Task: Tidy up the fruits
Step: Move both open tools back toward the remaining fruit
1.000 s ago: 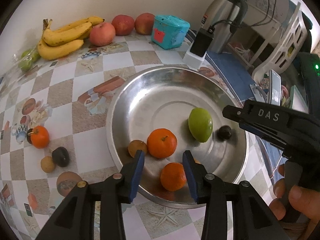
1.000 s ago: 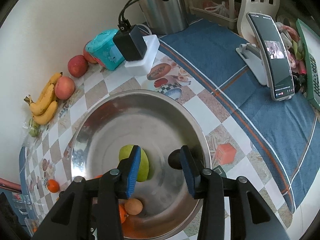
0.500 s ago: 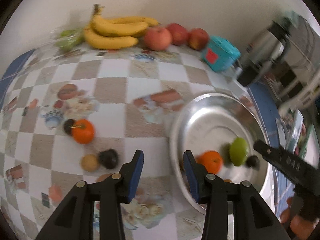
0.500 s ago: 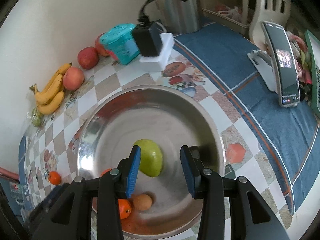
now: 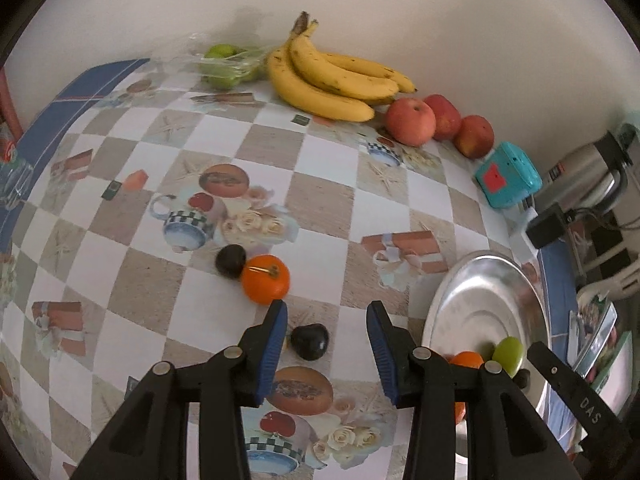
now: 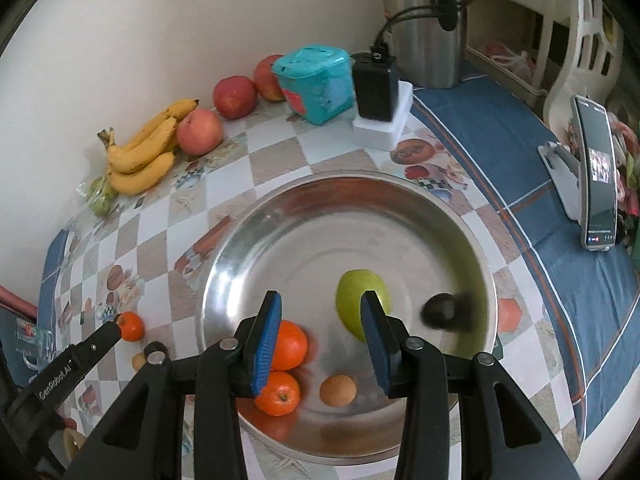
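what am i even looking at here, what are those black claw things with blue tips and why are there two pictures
No robot arm here: a person holds a two-finger clamp in each hand, with a camera on each looking along its fingers, so there are two pictures.

The left gripper hangs open and empty over the checked tablecloth, above a dark fruit, near an orange.

The right gripper, also open and empty, hangs over a steel bowl holding a green fruit, two oranges and a small brown fruit.

By the wall lie bananas and apples.
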Motion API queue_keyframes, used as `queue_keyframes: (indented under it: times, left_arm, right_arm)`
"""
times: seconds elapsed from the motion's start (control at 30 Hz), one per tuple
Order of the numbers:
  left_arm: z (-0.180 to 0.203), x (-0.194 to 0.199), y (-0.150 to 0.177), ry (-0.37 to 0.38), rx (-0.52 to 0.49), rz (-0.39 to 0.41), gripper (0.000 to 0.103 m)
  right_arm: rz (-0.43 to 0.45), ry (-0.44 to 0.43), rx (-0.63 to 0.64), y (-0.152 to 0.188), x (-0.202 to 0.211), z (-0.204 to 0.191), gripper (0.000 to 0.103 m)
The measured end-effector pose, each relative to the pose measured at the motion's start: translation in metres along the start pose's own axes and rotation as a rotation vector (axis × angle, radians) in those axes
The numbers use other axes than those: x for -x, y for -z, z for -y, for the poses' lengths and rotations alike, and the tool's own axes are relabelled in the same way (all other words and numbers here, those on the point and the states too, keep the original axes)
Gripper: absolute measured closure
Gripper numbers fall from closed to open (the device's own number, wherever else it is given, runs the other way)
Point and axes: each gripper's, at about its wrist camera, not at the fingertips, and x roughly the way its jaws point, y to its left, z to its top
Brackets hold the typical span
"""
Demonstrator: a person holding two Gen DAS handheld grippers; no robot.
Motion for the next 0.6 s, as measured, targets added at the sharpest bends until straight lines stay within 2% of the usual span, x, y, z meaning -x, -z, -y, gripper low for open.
queue_keyframes:
  times: [0.1,0.17,0.2,0.23,0.27,0.37,0.47,0.53,0.6]
  left_arm:
    - [-0.003,0.0,-0.001,-0.005,0.011,-0.001,0.058]
    - [-0.005,0.0,-0.001,-0.011,0.019,-0.005,0.049]
    - [-0.005,0.0,-0.001,-0.014,0.019,-0.006,0.042]
    - [-0.005,-0.001,-0.001,-0.019,0.017,-0.007,0.041]
    - [-0.005,-0.001,-0.001,-0.023,0.015,-0.007,0.041]
    - [-0.006,-0.003,-0.001,-0.032,0.016,-0.015,0.029]
    - [-0.009,-0.006,0.0,-0.033,0.03,-0.029,0.025]
    - [-0.011,-0.008,0.0,-0.045,0.033,-0.036,0.01]
    - [-0.014,-0.009,0.0,-0.044,0.043,-0.039,0.0]
  right_arm:
    - [0.002,-0.002,0.01,0.0,0.001,-0.004,0.061]
    - [-0.002,-0.001,0.013,0.0,0.0,-0.005,0.061]
    - [-0.005,0.002,0.015,0.001,-0.001,-0.005,0.054]
    - [-0.01,0.007,0.018,0.001,-0.003,-0.006,0.04]
    - [-0.012,0.012,0.024,0.001,-0.004,-0.007,0.035]
    - [-0.009,0.021,0.046,0.002,-0.005,-0.01,0.032]
    - [-0.003,0.035,0.063,0.002,-0.004,-0.012,0.029]
    - [0.003,0.038,0.066,0.002,-0.004,-0.012,0.014]
    - [0.015,0.037,0.069,0.002,-0.003,-0.013,0.013]
